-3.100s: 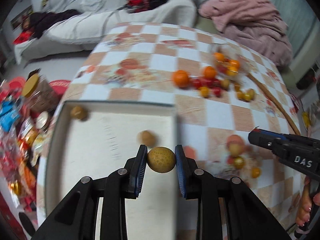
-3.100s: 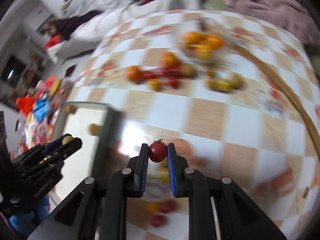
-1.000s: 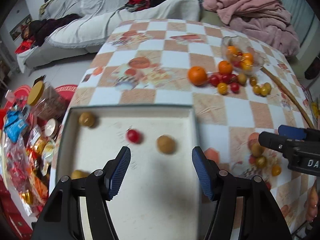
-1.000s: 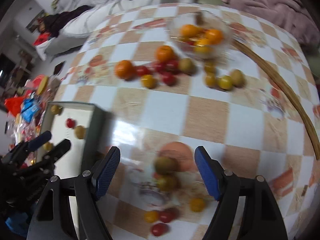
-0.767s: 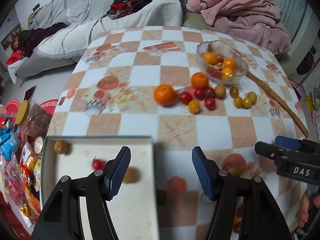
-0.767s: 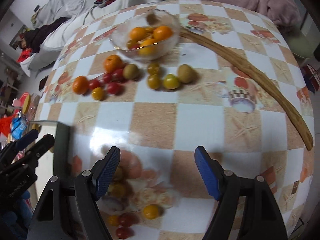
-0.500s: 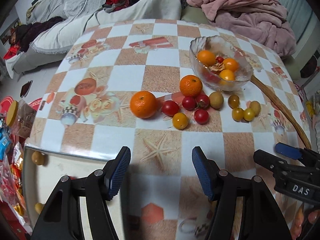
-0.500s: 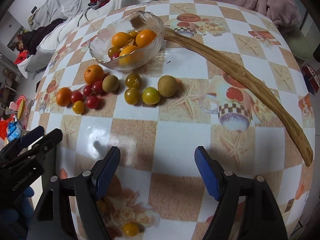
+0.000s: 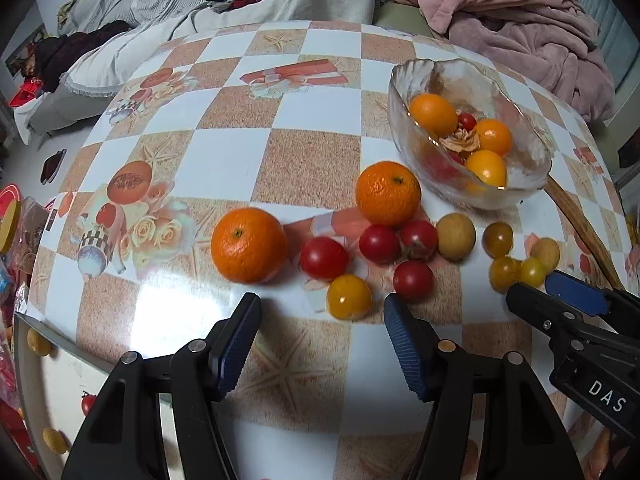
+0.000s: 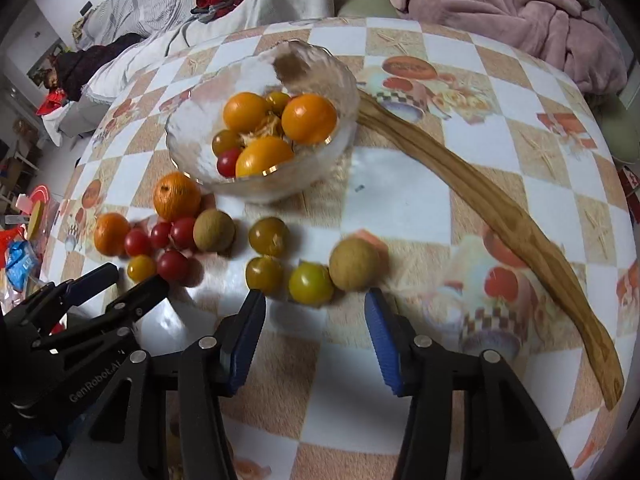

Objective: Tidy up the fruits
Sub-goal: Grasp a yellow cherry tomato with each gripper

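Note:
Loose fruit lies on the checkered table. My left gripper (image 9: 320, 308) is open and empty, just short of a yellow tomato (image 9: 349, 296), with red tomatoes (image 9: 324, 258) and two oranges (image 9: 249, 245) behind. My right gripper (image 10: 314, 306) is open and empty, its jaws on either side of a yellow-green tomato (image 10: 311, 283); a tan longan (image 10: 354, 264) lies just right. A glass bowl (image 10: 320, 68) holds oranges and small tomatoes. The tray's corner (image 9: 24, 352) shows at lower left with small fruits in it.
A long curved wooden stick (image 10: 500, 208) lies to the right of the bowl. A pink blanket (image 9: 520, 16) and a grey sofa (image 9: 200, 8) stand beyond the table. Snack packets (image 9: 8, 280) lie off the table's left edge.
Both grippers let go of their fruit over the tray earlier, opened, and have moved forward to the loose fruit by the bowl. The tray has slid out to the lower left.

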`<state>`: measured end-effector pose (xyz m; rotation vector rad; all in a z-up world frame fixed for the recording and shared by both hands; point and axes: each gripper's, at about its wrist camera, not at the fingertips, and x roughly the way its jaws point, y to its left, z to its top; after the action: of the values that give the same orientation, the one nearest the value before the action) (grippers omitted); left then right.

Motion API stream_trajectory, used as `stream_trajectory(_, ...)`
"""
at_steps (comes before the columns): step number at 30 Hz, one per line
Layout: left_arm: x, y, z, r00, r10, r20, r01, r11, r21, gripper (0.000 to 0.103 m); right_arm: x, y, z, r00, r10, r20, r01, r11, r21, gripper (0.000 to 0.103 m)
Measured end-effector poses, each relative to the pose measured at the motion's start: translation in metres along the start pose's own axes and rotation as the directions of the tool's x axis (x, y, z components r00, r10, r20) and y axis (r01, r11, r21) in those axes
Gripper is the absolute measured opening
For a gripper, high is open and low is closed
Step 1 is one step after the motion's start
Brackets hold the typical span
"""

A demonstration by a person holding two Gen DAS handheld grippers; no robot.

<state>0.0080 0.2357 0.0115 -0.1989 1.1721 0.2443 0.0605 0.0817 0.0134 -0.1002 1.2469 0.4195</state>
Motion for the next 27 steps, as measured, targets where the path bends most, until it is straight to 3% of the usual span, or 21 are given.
stream_trajectory(4, 0.001, -0.003, 0.001, 1.000, 0.010, 0.010, -0.010, 1.000, 0.000, 0.063, 0.001, 0.001, 0.003, 1.000, 0.000, 0.004, 0.000, 1.000, -0.004, 0.024)
stream_trajectory(10, -0.003, -0.003, 0.000, 0.999, -0.038, 0.033, 0.038, 0.999, 0.014, 0.022, -0.006, -0.010, 0.000, 0.998, 0.055, -0.003, -0.055, 0.997, 0.048, 0.024)
stream_trajectory(17, -0.015, 0.000, -0.013, 0.995, -0.094, 0.021, 0.095, 0.996, -0.003, 0.022, -0.019, -0.015, -0.016, 0.996, 0.088, -0.009, -0.087, 0.993, 0.082, 0.024)
stream_trajectory(27, -0.052, 0.017, -0.033, 0.992, -0.117, 0.049, 0.117, 0.993, 0.002, 0.022, -0.033, -0.003, -0.039, 0.992, 0.118, -0.040, -0.115, 0.991, 0.072, 0.024)
